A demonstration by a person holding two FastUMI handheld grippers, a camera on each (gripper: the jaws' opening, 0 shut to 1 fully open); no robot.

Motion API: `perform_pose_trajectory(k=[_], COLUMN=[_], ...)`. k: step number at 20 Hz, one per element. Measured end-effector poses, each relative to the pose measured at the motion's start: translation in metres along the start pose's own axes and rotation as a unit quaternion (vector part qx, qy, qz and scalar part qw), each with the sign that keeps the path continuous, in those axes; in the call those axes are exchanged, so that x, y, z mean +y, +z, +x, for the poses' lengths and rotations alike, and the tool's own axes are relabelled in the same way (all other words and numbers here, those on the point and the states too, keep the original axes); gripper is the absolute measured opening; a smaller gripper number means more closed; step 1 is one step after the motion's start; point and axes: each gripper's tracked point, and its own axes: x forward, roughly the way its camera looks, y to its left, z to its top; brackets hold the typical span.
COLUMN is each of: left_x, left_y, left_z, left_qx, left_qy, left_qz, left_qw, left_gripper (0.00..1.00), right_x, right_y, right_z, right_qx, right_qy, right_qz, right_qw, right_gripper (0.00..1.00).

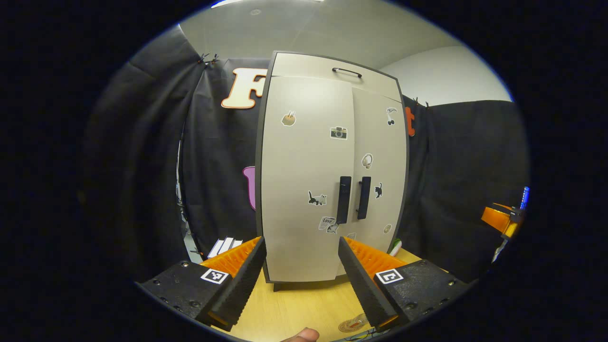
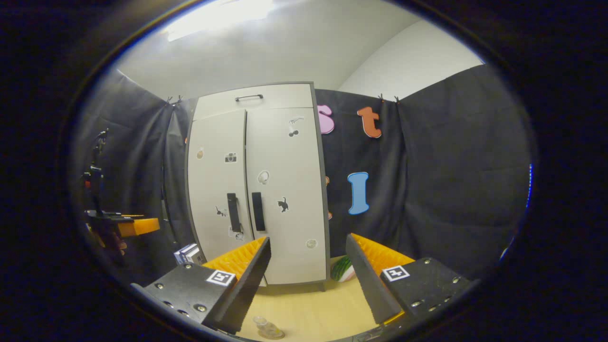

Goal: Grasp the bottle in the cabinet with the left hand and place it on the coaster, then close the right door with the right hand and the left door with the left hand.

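Observation:
The pale cabinet (image 1: 304, 190) stands on the wooden table (image 1: 304, 304) with both doors shut, their dark handles (image 1: 343, 199) side by side. My left gripper (image 1: 301, 244) is open just in front of the left door with nothing between its fingers. My right gripper (image 2: 308, 242) is open too, farther back from the cabinet (image 2: 285, 190). A small clear bottle (image 2: 266, 327) rests on a round coaster (image 1: 354, 325) near the table's front edge. Each gripper appears at the side of the other's view: the right gripper (image 1: 498, 218) and the left gripper (image 2: 135, 227).
A watermelon-slice toy (image 2: 343, 270) lies by the cabinet's right foot. White boxes (image 2: 187, 253) stand to the cabinet's left. A drawer with a handle (image 1: 346, 72) tops the cabinet. A thumb tip (image 1: 301, 335) shows at the bottom edge. Black cloth walls enclose the booth.

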Motion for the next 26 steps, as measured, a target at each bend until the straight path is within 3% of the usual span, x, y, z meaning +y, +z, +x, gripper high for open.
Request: perform_pose_trajectory(k=[3,10,20,26], left_x=[0.007,0.013,0.001,-0.001], left_y=[0.011,0.025,0.004,0.014], left_z=[0.001,0.008,0.015,0.026], left_qx=[-0.012,-0.023,-0.007,-0.031], left_qy=[0.009,0.005,-0.032,-0.006], left_qz=[0.001,0.003,-0.027,-0.023], left_qw=[1.0,1.0,0.999,0.999], left_gripper=[0.94,0.96,0.96,1.0], right_x=[0.019,0.057,0.069,0.061], right_y=[0.001,0.0,0.001,-0.002], right_z=[0.011,0.031,0.056,0.073], right_qx=[-0.004,-0.018,-0.025,-0.025], right_qy=[0.02,0.051,0.053,0.057], right_qz=[-0.008,-0.031,-0.037,-0.045], right_qw=[1.0,0.998,0.998,0.997], right_gripper=[0.97,0.97,0.97,0.97])
